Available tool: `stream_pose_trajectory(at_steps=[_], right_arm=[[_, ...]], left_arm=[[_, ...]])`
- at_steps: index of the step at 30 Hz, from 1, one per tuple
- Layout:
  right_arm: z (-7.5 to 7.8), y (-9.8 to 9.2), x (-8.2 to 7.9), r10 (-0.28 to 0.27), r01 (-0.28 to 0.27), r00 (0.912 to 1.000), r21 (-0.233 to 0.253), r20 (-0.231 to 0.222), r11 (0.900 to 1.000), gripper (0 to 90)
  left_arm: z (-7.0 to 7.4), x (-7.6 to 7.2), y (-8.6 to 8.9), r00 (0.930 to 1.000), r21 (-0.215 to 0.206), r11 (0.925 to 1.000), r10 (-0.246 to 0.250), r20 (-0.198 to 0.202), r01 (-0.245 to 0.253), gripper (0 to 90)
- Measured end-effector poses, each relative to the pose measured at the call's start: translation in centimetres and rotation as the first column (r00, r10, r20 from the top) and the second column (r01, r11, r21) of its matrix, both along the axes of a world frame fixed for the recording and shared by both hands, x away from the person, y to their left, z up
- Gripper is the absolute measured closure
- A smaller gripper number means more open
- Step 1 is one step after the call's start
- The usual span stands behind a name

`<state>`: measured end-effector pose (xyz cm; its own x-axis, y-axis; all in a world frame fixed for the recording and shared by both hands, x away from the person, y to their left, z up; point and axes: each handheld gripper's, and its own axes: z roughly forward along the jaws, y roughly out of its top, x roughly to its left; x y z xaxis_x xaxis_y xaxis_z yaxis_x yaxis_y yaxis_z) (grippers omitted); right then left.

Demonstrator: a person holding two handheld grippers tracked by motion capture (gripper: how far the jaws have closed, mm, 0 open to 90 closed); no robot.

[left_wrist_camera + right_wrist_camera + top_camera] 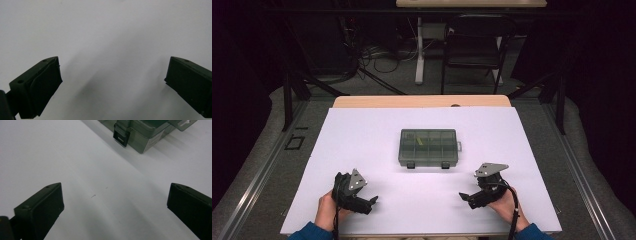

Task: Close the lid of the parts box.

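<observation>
A grey see-through compartment box (428,148) with two dark front latches lies shut at the middle of the white table (362,140). In the right gripper view its near corner (147,135) and one latch (121,135) appear at the top. My left gripper (373,201) rests near the table's front left, held in a hand, jaws wide apart over bare white surface (112,72). My right gripper (463,196) sits at the front right, also open with nothing between its jaws (115,202), pointing left, the box a short way ahead in its own view.
A dark chair (474,45) and a white table leg (419,50) with cables stand on the floor beyond the table. Black stand legs (294,90) flank the table's far corners. White surface lies between the two grippers and the box.
</observation>
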<state>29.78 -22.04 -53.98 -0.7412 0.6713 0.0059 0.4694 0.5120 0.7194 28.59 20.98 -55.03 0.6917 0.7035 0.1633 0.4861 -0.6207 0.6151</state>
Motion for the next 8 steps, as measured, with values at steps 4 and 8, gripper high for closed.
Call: stream_pose_trajectory(at_steps=[4, 8], right_arm=[[-0.22, -0.12, -0.29, -0.005, 0.005, 0.9999, -0.001, -0.009, 1.000, 0.0], [-0.39, -0.22, -0.49, -0.010, 0.009, 0.9999, 0.027, 0.009, 1.000, 0.0]], left_arm=[[-0.13, -0.13, 0.10, 0.9997, 0.005, 0.9998, 0.020, 0.013, -0.020, 0.0], [-0.03, -0.22, 0.19, 0.9991, -0.016, 0.9994, 0.031, 0.028, -0.031, 0.0]])
